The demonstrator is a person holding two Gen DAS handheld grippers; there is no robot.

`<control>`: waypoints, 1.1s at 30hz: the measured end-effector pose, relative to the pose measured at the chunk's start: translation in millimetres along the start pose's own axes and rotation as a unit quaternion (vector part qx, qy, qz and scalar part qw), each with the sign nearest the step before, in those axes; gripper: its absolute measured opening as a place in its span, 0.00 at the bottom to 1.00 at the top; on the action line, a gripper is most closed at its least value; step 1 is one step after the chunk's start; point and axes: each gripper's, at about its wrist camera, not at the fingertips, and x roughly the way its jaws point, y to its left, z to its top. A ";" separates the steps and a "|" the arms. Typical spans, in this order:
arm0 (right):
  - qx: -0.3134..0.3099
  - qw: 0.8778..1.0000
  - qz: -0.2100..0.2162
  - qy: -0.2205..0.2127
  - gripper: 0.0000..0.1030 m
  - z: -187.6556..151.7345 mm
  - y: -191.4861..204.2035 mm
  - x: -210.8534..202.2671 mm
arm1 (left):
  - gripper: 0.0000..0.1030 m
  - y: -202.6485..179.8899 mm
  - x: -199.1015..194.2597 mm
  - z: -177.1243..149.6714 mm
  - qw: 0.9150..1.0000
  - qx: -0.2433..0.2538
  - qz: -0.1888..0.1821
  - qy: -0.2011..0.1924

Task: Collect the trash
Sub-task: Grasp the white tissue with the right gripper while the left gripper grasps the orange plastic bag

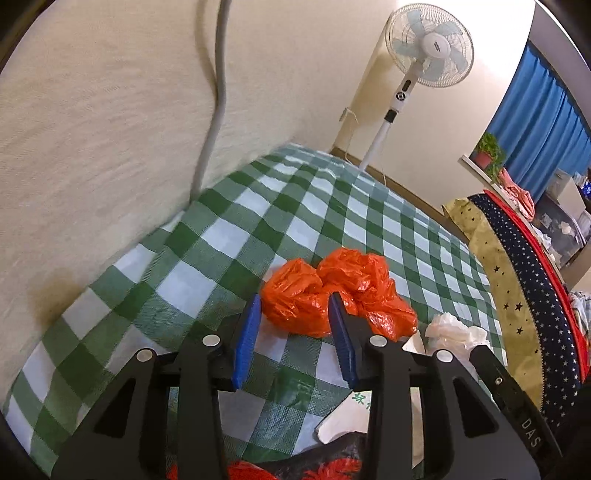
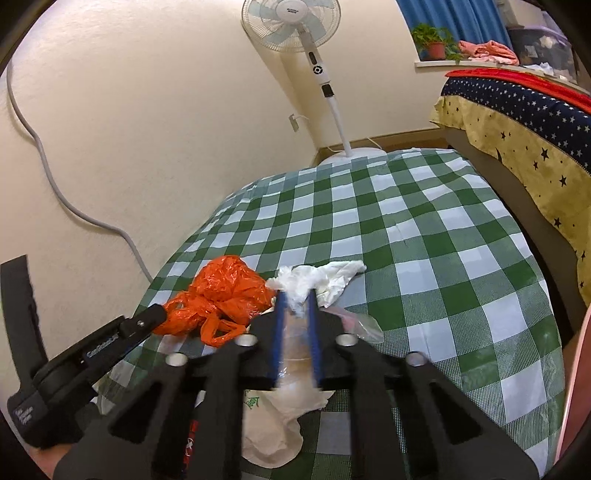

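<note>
A crumpled orange plastic bag [image 1: 332, 284] lies on the green-checked tablecloth [image 1: 258, 206]. My left gripper [image 1: 294, 304] is open, and its blue pads stand on either side of the bag's near lump. In the right wrist view the same orange bag [image 2: 225, 291] sits to the left. My right gripper [image 2: 297, 299] is shut on a wad of white tissue [image 2: 325, 277], which sticks out beyond the narrow gap between the pads. In the left wrist view that tissue [image 1: 454, 330] shows to the right of the orange bag.
A white plastic bag with green print [image 2: 273, 424] and a scrap of clear plastic [image 2: 362, 325] lie on the cloth [image 2: 424, 240] near me. A standing fan [image 2: 291, 22] is behind the table. A star-patterned bed cover [image 2: 517, 122] borders the right side. A grey cable [image 1: 218, 92] runs down the wall.
</note>
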 end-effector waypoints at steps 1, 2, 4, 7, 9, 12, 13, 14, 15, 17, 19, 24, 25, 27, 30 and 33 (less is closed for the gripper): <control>0.000 1.000 0.000 -0.001 0.06 0.2 -0.3 -0.7 | 0.36 -0.2 1.6 0.1 1.000 -0.002 -0.002 0.003; -0.001 1.000 -0.002 -0.002 0.05 0.7 -0.5 -1.6 | 0.29 0.0 2.8 -0.3 1.000 -0.003 -0.005 0.005; -0.004 1.000 -0.003 -0.005 0.05 1.7 -1.0 -4.7 | 0.18 -2.5 4.6 -0.3 1.000 0.002 -0.015 0.008; -0.008 1.000 -0.004 -0.010 0.04 4.5 -1.4 -11.6 | 0.09 -6.1 -1.0 -2.1 1.000 0.010 -0.024 -0.002; -0.012 1.000 -0.005 -0.014 0.04 7.6 -1.1 -17.8 | 0.09 -10.1 -6.1 -2.3 0.999 0.021 -0.024 -0.009; -0.019 0.999 -0.007 -0.025 0.04 14.4 -0.8 -32.3 | 0.08 -17.1 -18.3 -0.9 0.999 0.031 -0.026 -0.022; -0.021 0.999 -0.008 -0.030 0.04 17.1 -0.7 -38.8 | 0.08 -19.2 -22.1 0.6 0.999 0.036 -0.024 -0.027; -0.021 0.999 -0.009 -0.033 0.04 19.1 -0.6 -43.9 | 0.08 -24.1 -30.3 1.3 0.998 0.047 -0.023 -0.037; -0.020 0.999 -0.010 -0.037 0.04 21.5 -1.1 -50.2 | 0.08 -27.0 -35.1 2.9 0.997 0.052 -0.024 -0.042; -0.023 0.999 -0.012 -0.045 0.04 25.2 -0.7 -63.2 | 0.08 -34.9 -49.2 4.4 0.996 0.067 -0.025 -0.055; -0.027 0.998 -0.013 -0.051 0.04 27.6 0.6 -77.4 | 0.08 -41.5 -63.6 5.2 0.994 0.081 -0.026 -0.066; -0.034 0.997 -0.013 -0.062 0.04 29.4 3.7 -112.5 | 0.07 -49.2 -98.4 6.4 0.991 0.095 -0.038 -0.082; -0.037 0.997 -0.015 -0.065 0.04 29.7 4.3 -121.1 | 0.07 -51.3 -103.6 6.2 0.991 0.098 -0.040 -0.085; -0.041 0.997 -0.019 -0.069 0.04 29.6 5.3 -134.9 | 0.07 -54.1 -118.0 4.3 0.989 0.104 -0.047 -0.089; -0.046 0.996 -0.026 -0.075 0.04 27.4 1.3 -157.8 | 0.07 -59.8 -135.1 -1.1 0.987 0.114 -0.058 -0.092; -0.046 0.995 -0.035 -0.077 0.04 22.4 -5.5 -177.3 | 0.07 -67.1 -149.7 -12.5 0.985 0.127 -0.068 -0.092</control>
